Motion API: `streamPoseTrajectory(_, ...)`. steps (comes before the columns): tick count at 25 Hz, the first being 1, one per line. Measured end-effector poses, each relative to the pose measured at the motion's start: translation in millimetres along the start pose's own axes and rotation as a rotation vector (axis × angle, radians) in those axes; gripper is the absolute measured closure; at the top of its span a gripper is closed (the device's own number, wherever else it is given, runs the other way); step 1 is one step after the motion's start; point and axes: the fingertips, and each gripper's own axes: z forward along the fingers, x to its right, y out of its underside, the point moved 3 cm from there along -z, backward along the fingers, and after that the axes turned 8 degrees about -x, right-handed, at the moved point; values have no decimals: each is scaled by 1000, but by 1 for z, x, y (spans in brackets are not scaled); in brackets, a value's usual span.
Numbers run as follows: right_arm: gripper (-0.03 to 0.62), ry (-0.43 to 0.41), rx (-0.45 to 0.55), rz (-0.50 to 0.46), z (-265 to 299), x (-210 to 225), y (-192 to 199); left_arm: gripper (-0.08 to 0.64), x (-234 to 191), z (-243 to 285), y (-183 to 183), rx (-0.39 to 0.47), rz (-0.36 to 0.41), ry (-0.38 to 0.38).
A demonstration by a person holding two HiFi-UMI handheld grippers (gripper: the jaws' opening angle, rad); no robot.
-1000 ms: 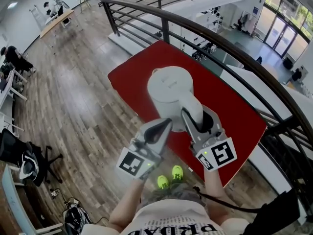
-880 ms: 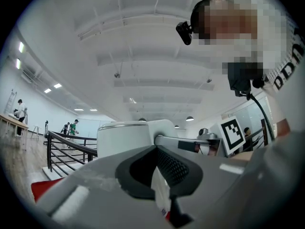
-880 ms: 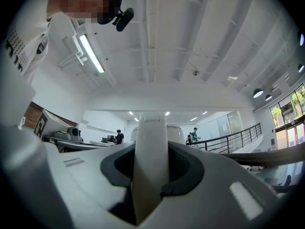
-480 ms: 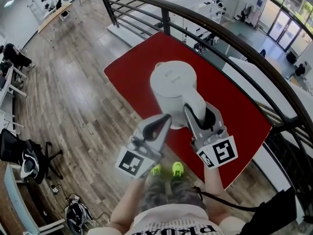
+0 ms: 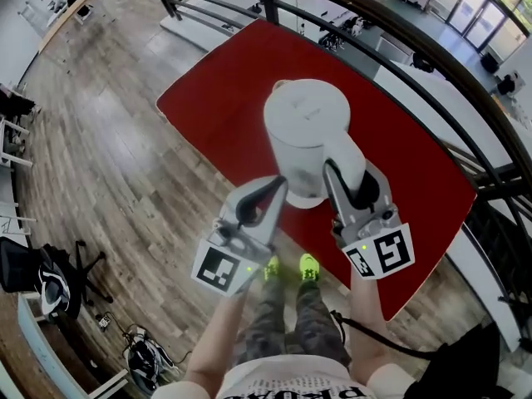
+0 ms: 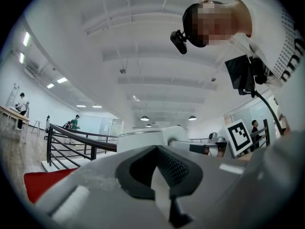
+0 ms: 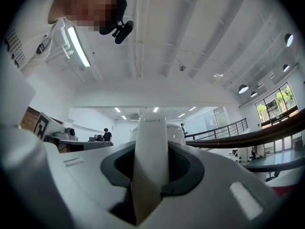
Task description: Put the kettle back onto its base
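Moved kettle (image 5: 307, 131) farther out above red counter (image 5: 216, 98) since prior frame. Held aloft by handle (image 7: 151, 142), clamped in right gripper (image 5: 351, 181) jaws. Found left gripper (image 5: 274, 191) jaws closed, empty, tips beside kettle's lower wall.

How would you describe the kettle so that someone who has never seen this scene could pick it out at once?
Find the red table beside the dark railing. Over its near half, the kettle is held by its handle in the right gripper. It is the only white, rounded, lidded vessel in sight, pale against the red top.
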Motion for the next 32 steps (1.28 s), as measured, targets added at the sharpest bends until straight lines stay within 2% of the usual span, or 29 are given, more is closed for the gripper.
streamPoseTrajectory(7,472,24,-21,5,10,12,64,561,-15,21,56,-23,-32,23)
streamPoseTrajectory(11,472,31,-37,-17,16,14,87,561,-18,27,79,-33,-22,20)
streamPoseTrajectory(21,472,24,-39,-6,19,15,113,561,-18,43,100,-44,9,-90)
streamPoseTrajectory(26,472,7,-21,-3,9,13,119,561,-11,42,105,-34,32,-178)
streamPoseTrajectory(32,472,-18,-13,14,-4,17,126,561,1,42,119,-36,14,-199)
